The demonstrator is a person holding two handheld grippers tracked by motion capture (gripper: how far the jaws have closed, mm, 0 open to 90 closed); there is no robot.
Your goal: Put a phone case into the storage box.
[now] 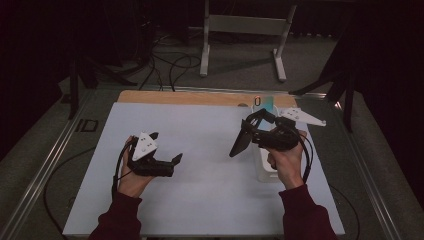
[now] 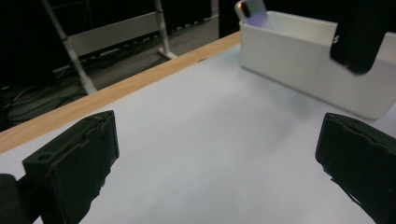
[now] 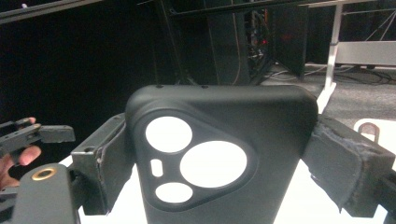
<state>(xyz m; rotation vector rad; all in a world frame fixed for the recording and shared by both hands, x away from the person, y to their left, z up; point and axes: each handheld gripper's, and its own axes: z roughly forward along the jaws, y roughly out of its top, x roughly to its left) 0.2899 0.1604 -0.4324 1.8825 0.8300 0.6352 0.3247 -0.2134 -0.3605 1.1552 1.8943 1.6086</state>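
The right gripper (image 1: 250, 131) is clamping a black phone case (image 3: 219, 154) by its sides above the table (image 1: 200, 145) — its lower end is cut off. The left gripper (image 1: 167, 159) is gaping wide, empty. A white bin (image 2: 308, 70) is partly hiding behind the right hand (image 1: 286, 162).

White-topped table (image 1: 200, 150), white bin (image 2: 308, 70) on it

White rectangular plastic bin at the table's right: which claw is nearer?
Right. The right claw hovers beside the white rectangular plastic bin; the left claw sits well across the table.
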